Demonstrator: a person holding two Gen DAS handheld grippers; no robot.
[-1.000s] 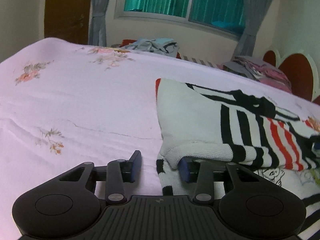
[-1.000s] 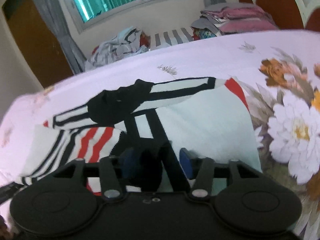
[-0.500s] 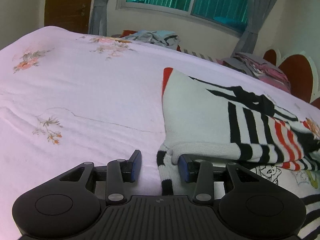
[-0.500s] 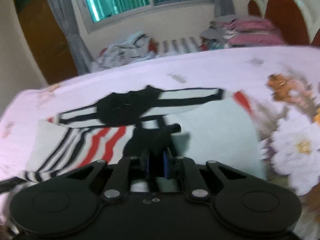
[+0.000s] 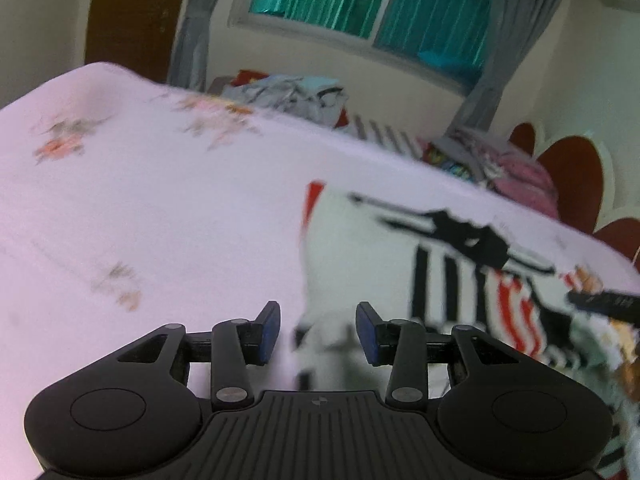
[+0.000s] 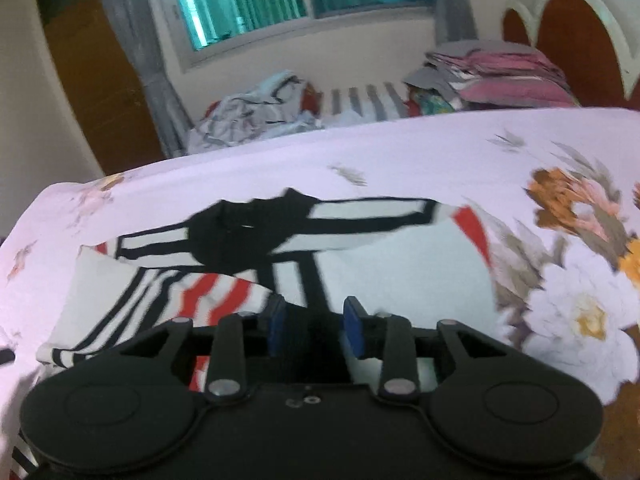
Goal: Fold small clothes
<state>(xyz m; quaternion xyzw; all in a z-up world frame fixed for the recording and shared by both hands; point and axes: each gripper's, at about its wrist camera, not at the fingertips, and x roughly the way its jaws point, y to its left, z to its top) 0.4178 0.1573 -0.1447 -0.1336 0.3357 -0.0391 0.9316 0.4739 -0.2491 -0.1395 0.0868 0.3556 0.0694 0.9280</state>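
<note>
Bedroom with a teal-lit window [image 5: 368, 4] and grey curtains up top; pink floral bed [image 5: 160, 220] across the middle. Striped garment [image 6: 400, 264] spread flat on the bed, centre of the right wrist view and right of centre in the left, one flap folded over. Left tongs [image 5: 318, 330] spread wide as before, empty, but now lifted back off the hem they sat against. Right tongs [image 6: 314, 328], pinched on dark fabric half a second ago, now parted, nothing between the pads. Both views blurred by motion. Probably one fold just laid and released; likely next, a fresh grip for another fold.
</note>
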